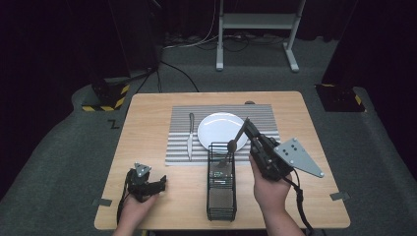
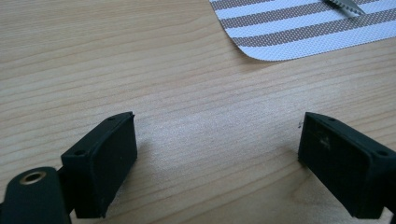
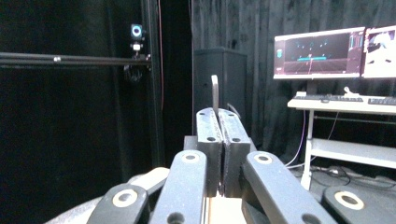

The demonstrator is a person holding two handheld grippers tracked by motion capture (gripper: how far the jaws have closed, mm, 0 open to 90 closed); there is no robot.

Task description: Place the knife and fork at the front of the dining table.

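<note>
Spoon [image 1: 236,141]: pinched at handle end by right gripper [image 1: 247,124], long axis slanting down-left, bowl over wire basket [image 1: 221,196]. Plate [image 1: 216,129] just beyond. Left gripper [image 1: 160,183]: spread, empty.

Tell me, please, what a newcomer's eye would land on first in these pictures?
Probably the right hand-held gripper, shut on a spoon held above the black wire basket near the table's front edge. Beyond it, a white plate sits on a striped placemat with a knife at its left.
</note>
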